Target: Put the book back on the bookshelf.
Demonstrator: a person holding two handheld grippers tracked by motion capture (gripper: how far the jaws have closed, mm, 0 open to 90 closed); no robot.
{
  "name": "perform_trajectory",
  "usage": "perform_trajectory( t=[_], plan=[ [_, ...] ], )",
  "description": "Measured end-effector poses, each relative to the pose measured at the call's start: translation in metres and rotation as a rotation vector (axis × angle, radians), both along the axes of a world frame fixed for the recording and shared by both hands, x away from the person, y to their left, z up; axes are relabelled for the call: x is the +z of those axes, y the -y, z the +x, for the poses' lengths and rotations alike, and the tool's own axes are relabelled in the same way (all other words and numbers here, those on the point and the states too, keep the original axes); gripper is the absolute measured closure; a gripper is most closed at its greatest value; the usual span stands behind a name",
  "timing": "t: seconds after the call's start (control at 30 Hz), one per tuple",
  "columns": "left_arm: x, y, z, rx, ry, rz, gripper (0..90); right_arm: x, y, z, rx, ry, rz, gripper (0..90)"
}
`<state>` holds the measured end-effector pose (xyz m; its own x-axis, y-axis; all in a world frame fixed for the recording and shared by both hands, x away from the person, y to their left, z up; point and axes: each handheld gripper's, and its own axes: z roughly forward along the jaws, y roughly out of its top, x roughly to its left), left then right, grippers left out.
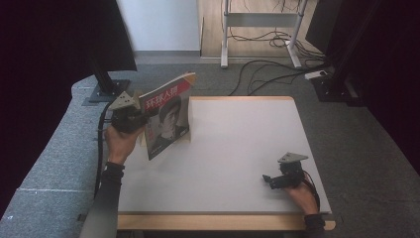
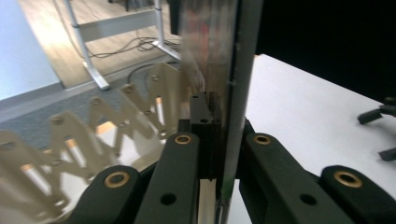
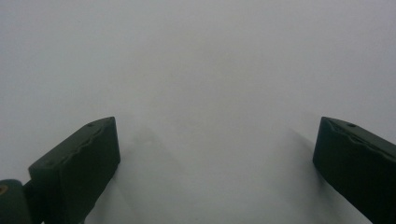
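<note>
the left gripper (image 1: 134,119) was clenched on the edge of a magazine (image 1: 167,115), which stood upright above the table's (image 1: 237,148) left side. the right gripper (image 1: 275,180) rested released near the front right. best to keep the clamp firm and lower the magazine gently so its pages did not flop.

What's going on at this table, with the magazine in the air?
A person sits at a white table with a two-jaw gripper in each hand. The left gripper is shut on a magazine, holding it upright by its edge above the table's far left corner. The right gripper rests near the table's right side with its jaws open and nothing between them.
</note>
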<state>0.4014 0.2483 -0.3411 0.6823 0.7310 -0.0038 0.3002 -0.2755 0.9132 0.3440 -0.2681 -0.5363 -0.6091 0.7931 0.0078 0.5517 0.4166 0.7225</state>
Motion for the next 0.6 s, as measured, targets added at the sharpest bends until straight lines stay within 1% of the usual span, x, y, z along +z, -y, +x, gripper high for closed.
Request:
perform_trajectory(
  t=[0.07,0.13,0.2,0.3,0.4,0.53,0.6],
  plan=[
    [-0.005,0.006,0.001,-0.016,-0.008,0.004,87.2,0.000,0.000,0.000,-0.001,-0.001,0.002,0.1],
    [-0.009,0.010,-0.001,-0.042,-0.011,-0.020,87.1,0.000,0.000,0.000,0.000,0.001,0.001,0.1],
    [-0.013,0.014,-0.002,-0.086,-0.023,-0.037,87.0,0.000,0.000,0.000,0.000,0.001,0.001,0.1],
    [-0.014,0.020,-0.005,-0.115,-0.027,-0.013,86.9,0.000,0.000,0.000,0.000,0.002,0.001,0.1],
    [-0.014,0.023,-0.007,-0.131,-0.038,0.012,86.7,0.000,0.000,0.000,0.000,0.004,0.000,0.2],
    [-0.017,0.026,-0.011,-0.139,-0.046,0.036,86.3,0.000,0.000,0.000,-0.003,0.001,0.001,0.2],
    [-0.022,0.026,-0.014,-0.143,-0.047,0.035,86.0,0.000,0.000,0.000,-0.002,0.001,0.001,0.2]
  ],
)
